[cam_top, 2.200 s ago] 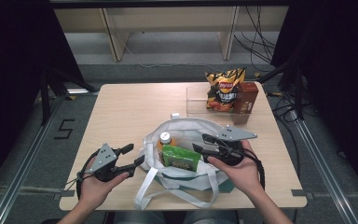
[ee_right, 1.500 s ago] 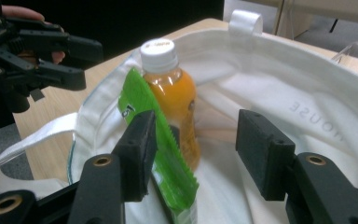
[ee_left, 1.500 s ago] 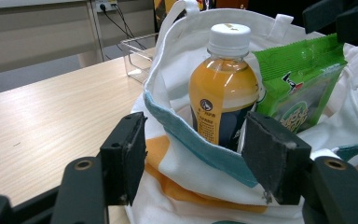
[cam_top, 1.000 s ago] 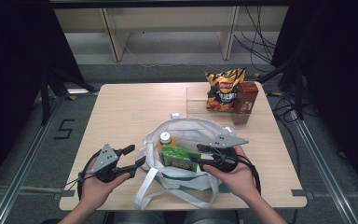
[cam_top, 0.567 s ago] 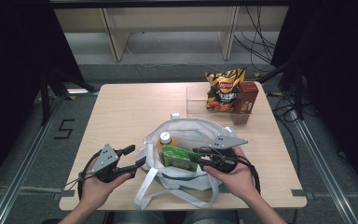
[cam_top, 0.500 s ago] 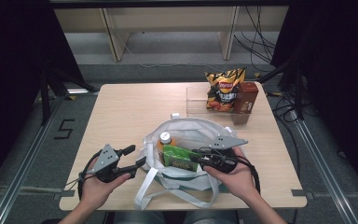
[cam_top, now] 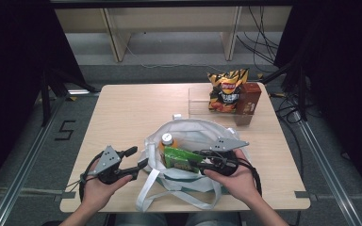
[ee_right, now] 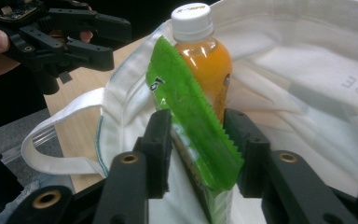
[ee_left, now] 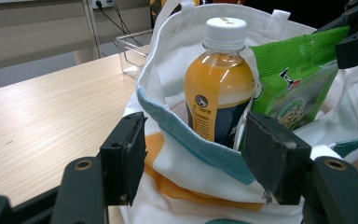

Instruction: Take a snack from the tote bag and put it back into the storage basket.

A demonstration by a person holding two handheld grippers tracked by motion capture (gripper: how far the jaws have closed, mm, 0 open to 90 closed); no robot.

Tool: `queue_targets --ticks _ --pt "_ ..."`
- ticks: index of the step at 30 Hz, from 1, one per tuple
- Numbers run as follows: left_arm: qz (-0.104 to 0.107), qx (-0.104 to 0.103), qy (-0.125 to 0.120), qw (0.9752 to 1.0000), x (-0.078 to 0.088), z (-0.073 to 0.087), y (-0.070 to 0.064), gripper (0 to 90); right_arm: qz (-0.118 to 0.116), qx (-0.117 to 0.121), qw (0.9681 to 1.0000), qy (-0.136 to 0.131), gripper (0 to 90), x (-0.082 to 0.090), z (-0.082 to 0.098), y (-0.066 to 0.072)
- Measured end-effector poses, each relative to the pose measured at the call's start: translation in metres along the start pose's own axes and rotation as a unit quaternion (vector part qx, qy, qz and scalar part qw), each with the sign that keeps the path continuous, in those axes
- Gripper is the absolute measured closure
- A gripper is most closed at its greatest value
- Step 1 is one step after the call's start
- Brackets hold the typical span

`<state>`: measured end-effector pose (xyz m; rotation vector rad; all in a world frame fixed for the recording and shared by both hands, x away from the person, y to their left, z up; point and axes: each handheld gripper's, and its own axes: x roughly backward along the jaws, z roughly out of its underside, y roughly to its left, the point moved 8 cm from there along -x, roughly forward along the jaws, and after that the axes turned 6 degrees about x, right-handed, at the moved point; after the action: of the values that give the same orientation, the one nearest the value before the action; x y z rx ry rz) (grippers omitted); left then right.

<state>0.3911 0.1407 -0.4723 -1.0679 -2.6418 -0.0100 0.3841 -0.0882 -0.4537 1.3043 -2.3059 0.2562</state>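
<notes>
Our right gripper (ee_right: 198, 149) stands over the mouth of the white tote bag (cam_top: 202, 134) with the green snack packet (ee_right: 193, 121) between its black jaws. The jaws have just been opening, and in the right gripper view we see a gap on at least one side of the packet, so the hold reads as released rather than clenched, though the packet is in the gap. The packet stands on edge inside the bag, leaning against the orange juice bottle (ee_right: 205, 60) with its white cap, which is upright just behind it.

Our left gripper (ee_left: 193, 156) has its jaws spread wide on either side of the bag's near rim — the teal-edged cloth runs between the pads, and we cannot tell whether either pad touches it. In the high view that left gripper (cam_top: 139, 157) sits at the bag's left edge, near the handle loops that trail toward the table's (cam_top: 122, 108) front.

At the far right of the table a chip bag (cam_top: 226, 89) and a brown carton (cam_top: 249, 96) stand beside a clear tray (cam_top: 198, 99) — well apart from the tote
</notes>
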Motion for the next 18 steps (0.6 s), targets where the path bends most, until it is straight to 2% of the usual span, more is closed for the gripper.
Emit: queue_targets --ticks 1,3,5,6,7,8,10,11,13,15,18 --pt "0.000 -0.001 0.000 1.0000 0.0000 0.0000 0.0001 38.6 -0.004 -0.005 1.0000 0.000 60.5 -0.0011 0.0001 0.0011" --pt "0.000 -0.001 0.000 1.0000 -0.0001 0.0000 0.0000 38.6 0.005 -0.002 1.0000 -0.002 61.2 -0.0023 0.0008 0.0000" --pt "0.001 0.001 0.001 1.0000 -0.0002 0.0004 -0.0003 38.6 0.006 -0.006 0.9999 0.013 67.1 -0.0017 0.0039 0.0002" --pt "0.004 0.002 -0.002 1.0000 -0.0010 0.0002 -0.0006 38.6 0.013 0.005 0.9997 0.017 69.6 -0.0018 0.0052 -0.0029" --pt "0.004 0.002 -0.002 1.0000 -0.0010 0.0003 -0.0006 38.6 0.010 0.000 0.9998 0.020 72.0 -0.0019 0.0062 -0.0022" --pt "0.004 0.002 -0.002 1.0000 -0.0011 0.0004 -0.0007 38.6 0.006 0.013 0.9998 0.016 74.0 -0.0022 0.0058 -0.0039" --pt "0.004 0.002 -0.001 1.0000 -0.0012 0.0004 -0.0007 38.6 0.008 0.010 0.9998 0.018 78.5 -0.0020 0.0062 -0.0040" --pt "0.004 -0.003 -0.002 1.0000 -0.0012 0.0001 -0.0004 38.6 0.021 0.020 0.9994 0.018 81.5 -0.0004 0.0059 -0.0062" --pt "0.004 -0.002 -0.002 1.0000 -0.0011 0.0001 -0.0004 38.6 0.021 0.020 0.9994 0.017 85.9 -0.0008 0.0058 -0.0042" --pt "0.004 -0.003 -0.002 1.0000 -0.0010 0.0000 -0.0003 38.6 0.020 0.024 0.9993 0.022 88.5 0.0002 0.0059 -0.0024" --pt "-0.001 -0.002 0.001 1.0000 -0.0001 0.0002 0.0005 38.6 0.031 0.046 0.9983 0.015 90.0 0.0011 0.0031 -0.0033"
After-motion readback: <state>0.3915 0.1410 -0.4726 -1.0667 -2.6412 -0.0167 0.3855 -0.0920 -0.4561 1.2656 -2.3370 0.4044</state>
